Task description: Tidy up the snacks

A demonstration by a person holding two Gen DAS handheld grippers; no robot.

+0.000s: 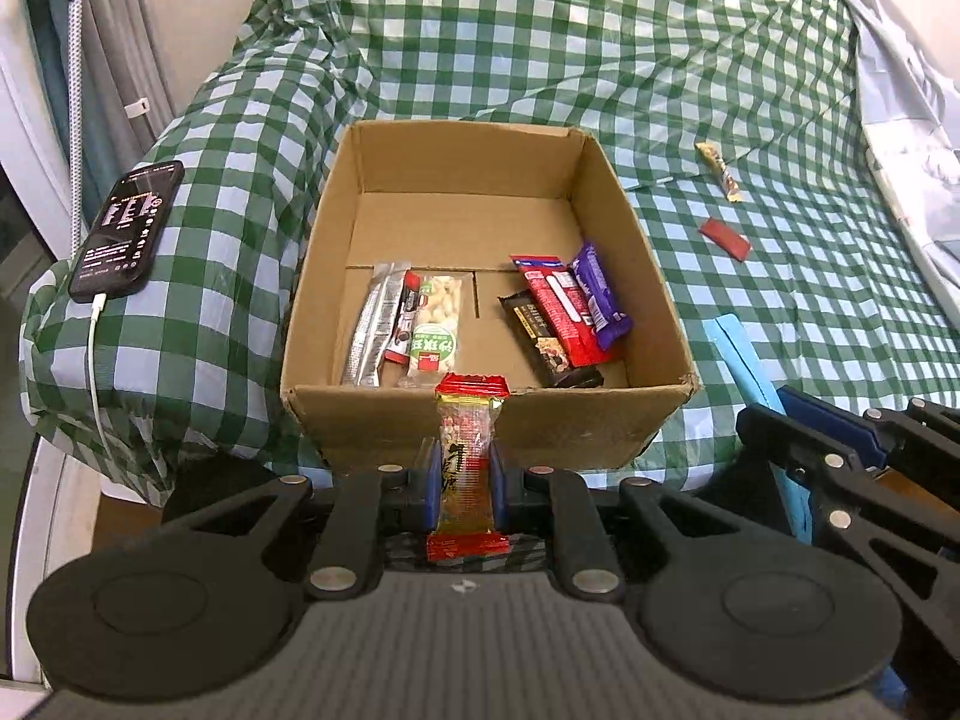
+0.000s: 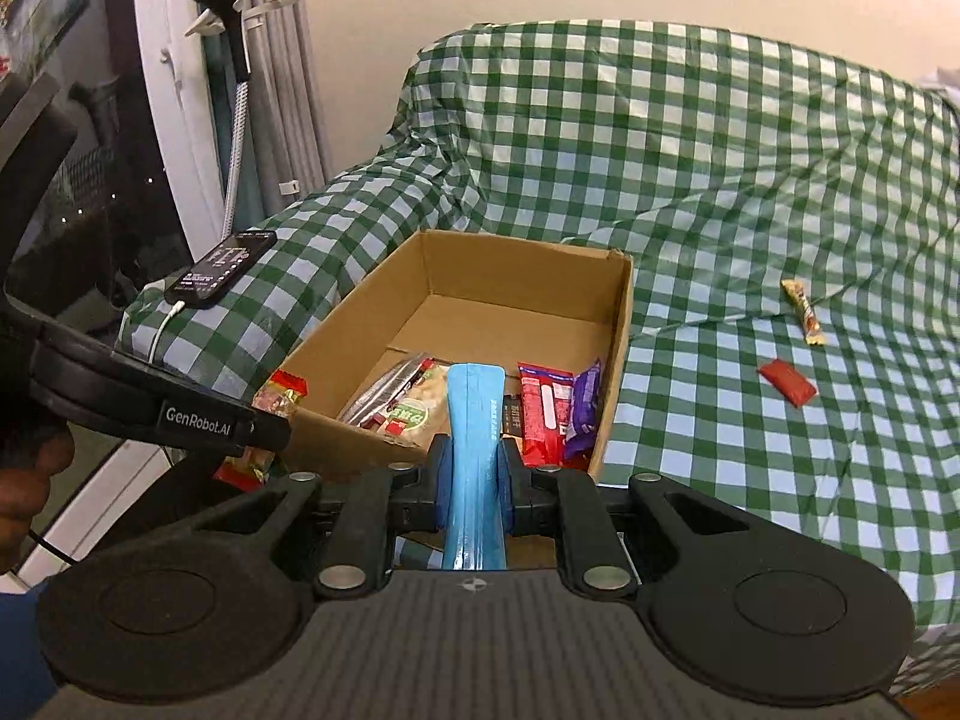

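An open cardboard box (image 1: 486, 420) sits on a green checked cloth and holds several snack packs (image 1: 564, 312). My left gripper (image 1: 467, 474) is shut on a red-and-gold snack bar (image 1: 469, 426), held just in front of the box's near wall. My right gripper (image 2: 474, 468) is shut on a light blue snack bar (image 2: 473, 420), held over the box's near right part (image 2: 618, 360). The blue bar also shows in the left wrist view (image 1: 744, 360). A gold snack bar (image 2: 804, 312) and a red packet (image 2: 787, 383) lie on the cloth to the right of the box.
A phone (image 1: 126, 228) on a white charging cable lies on the cloth-covered armrest left of the box. A phone holder arm (image 2: 240, 48) and curtains stand at the far left. A white sheet (image 1: 900, 120) lies at the far right.
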